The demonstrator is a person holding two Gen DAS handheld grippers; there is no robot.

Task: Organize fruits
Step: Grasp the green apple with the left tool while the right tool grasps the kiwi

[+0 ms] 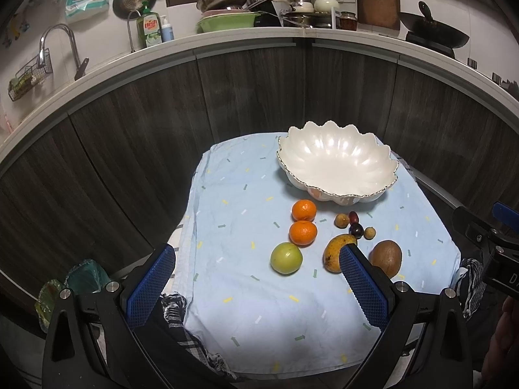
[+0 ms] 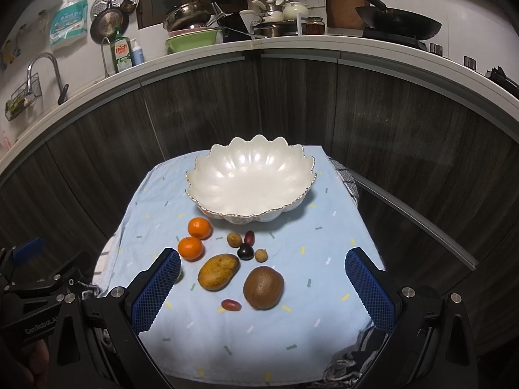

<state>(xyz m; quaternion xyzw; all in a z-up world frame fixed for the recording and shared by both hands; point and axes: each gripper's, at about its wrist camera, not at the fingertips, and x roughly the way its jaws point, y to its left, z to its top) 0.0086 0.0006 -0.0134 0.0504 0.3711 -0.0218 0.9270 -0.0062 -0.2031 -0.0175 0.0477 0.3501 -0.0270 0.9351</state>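
Observation:
A white scalloped bowl stands empty at the far side of the blue cloth. In front of it lie two oranges, a green apple, a yellow mango, a brown kiwi and several small fruits. A red date lies nearest. My left gripper hangs open above the cloth's near left. My right gripper is open over the mango and kiwi. Neither holds anything.
The blue patterned cloth covers a small table, with a checked cloth under its edges. Dark cabinet fronts curve close behind. The counter above carries a sink tap, dishes and a wok. Plastic bags lie at lower left.

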